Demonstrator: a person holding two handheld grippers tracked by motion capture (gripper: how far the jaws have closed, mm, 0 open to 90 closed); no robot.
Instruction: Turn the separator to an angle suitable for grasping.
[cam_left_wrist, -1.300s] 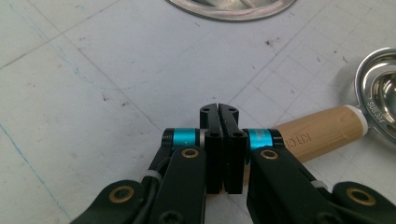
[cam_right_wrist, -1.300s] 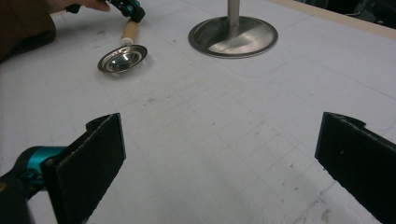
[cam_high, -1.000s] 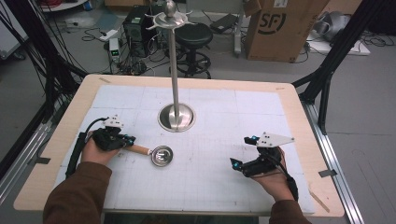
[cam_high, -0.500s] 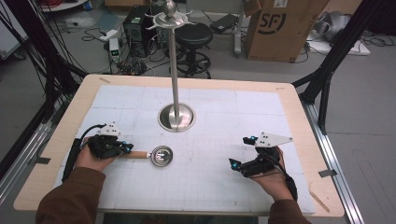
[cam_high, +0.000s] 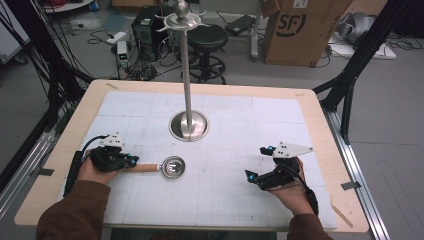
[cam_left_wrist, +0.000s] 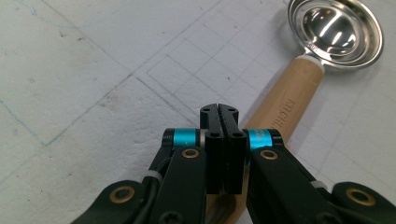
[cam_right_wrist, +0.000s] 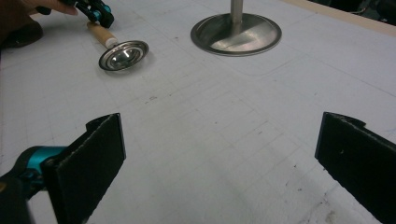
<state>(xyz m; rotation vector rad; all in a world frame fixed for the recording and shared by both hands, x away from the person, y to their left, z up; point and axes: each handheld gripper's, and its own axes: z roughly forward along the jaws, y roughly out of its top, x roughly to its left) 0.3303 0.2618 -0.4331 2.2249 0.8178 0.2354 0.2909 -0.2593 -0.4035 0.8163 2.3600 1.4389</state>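
Steel stand (cam_high: 188, 125) mid-table, nothing blocking ladle (cam_high: 172, 166) – bowl empty. Left gripper (cam_left_wrist: 219, 114) closed above handle; right gripper (cam_right_wrist: 219, 154) wide apart.

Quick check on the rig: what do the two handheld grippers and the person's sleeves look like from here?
Both are black two-jaw tools with turquoise collars at the jaw joints. The left gripper shows brass-coloured rivets on its linkage arms; the right gripper has flat, matte black rectangular pads. In the high view each carries a grey three-cornered plate on top, and a black cable trails from the left one. The sleeves are brown.
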